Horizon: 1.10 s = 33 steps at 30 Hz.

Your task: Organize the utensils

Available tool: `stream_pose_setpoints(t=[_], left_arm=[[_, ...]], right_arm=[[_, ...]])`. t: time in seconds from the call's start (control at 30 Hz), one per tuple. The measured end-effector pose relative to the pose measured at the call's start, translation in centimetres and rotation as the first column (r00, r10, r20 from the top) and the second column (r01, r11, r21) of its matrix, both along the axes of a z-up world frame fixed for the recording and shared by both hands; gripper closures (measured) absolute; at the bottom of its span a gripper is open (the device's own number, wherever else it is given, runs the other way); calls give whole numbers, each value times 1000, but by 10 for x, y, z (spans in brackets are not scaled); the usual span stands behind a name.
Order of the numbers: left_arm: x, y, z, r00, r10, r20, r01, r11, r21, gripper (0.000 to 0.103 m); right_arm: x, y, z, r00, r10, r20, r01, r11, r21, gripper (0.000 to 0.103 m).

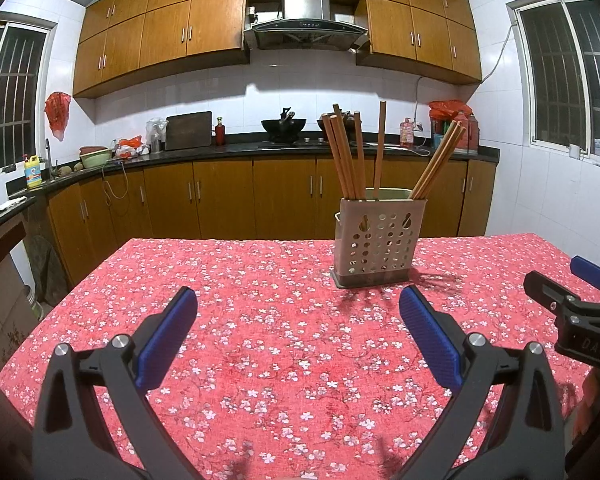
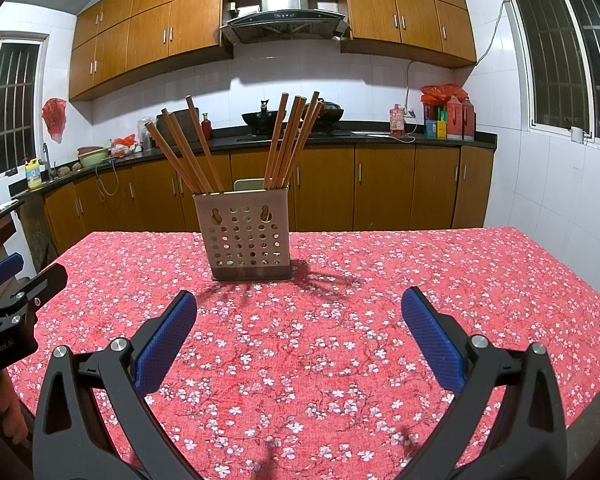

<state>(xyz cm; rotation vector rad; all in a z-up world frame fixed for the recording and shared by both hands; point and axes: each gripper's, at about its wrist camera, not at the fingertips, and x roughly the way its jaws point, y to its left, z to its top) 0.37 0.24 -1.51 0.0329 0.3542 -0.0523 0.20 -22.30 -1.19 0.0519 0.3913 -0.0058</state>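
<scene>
Chopsticks (image 2: 288, 140) all stand in the perforated metal holder (image 2: 246, 238), fanned in two bunches, left (image 2: 184, 152) and right, leaning on the rim since nothing divides them higher up. Holder sits upright mid-tabletop, on the red floral cloth (image 2: 340, 360), near the far edge. No loose utensils visible on the cloth, so sorting looks done, or nothing's been pulled yet; can't tell which. Left claw (image 1: 298, 332) wide open, empty, low over the cloth, holder ahead and to its right. Right claw (image 2: 300, 332) also wide open, empty, aimed nearly straight at the holder. Both well short of it, likely a neutral standoff. Kitchen counter (image 2: 380, 138) behind, unrelated clutter.
</scene>
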Motion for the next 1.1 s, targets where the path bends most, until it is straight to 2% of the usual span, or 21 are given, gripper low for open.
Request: stream_pose_setpoints(t=[1.1], left_arm=[[4, -5, 1, 1000, 12, -22, -13, 1000, -23, 4]], right_arm=[[0, 2, -2, 1000, 1, -3, -1, 1000, 4, 2]])
